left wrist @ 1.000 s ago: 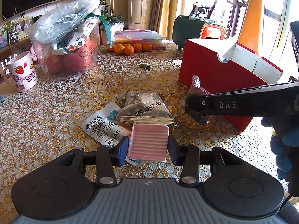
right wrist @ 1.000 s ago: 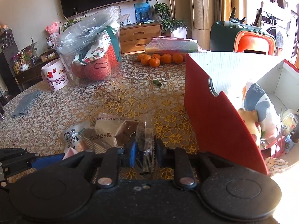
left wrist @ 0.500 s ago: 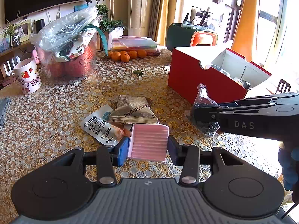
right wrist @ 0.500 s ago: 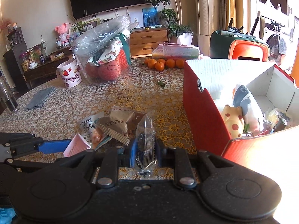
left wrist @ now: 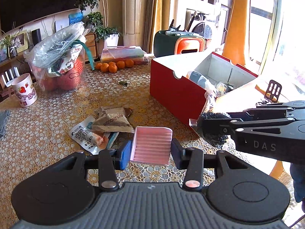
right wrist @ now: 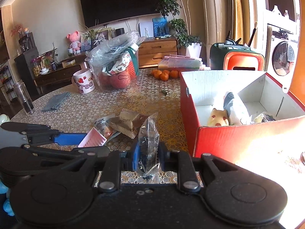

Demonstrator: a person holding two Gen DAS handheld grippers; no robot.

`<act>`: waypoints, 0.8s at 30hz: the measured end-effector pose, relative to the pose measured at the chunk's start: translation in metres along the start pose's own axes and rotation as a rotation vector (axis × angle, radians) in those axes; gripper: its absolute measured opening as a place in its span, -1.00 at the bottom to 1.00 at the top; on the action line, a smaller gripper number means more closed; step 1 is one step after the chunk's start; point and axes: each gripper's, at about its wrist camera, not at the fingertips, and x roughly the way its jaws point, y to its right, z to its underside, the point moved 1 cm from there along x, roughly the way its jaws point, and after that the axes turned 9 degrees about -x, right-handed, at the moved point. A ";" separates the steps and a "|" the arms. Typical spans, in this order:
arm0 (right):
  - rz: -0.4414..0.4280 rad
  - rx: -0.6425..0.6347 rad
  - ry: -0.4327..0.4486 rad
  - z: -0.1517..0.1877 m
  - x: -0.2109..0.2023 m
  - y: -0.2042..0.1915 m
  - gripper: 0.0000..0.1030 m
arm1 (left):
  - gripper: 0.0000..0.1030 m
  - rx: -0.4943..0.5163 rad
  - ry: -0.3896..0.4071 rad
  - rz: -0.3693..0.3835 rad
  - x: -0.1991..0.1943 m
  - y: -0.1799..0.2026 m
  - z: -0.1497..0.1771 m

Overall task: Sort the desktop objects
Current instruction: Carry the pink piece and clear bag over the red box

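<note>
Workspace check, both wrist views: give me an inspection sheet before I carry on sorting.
Surface: table under a yellow lace-pattern cover.
Job's things: pink ridged tray and clear packet of dark bits, both held; red box open, soft toy inside; three snack packets lying loose.
Clutter: mug, bag of fruit, oranges, grey cloth, tumbler.
Grippers: left tool shut on the tray; right tool shut on the packet.
Cables: nothing seen.
Surroundings: television, plants, washing machine.
</note>
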 end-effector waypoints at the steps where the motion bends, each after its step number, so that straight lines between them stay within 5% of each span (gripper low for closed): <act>1: 0.003 0.004 0.004 0.002 -0.005 0.003 -0.60 | -0.16 0.007 0.002 0.002 -0.002 0.006 0.000; 24: 0.109 0.057 0.097 0.015 -0.075 0.093 -0.60 | -0.16 0.141 0.041 0.102 0.003 0.113 -0.030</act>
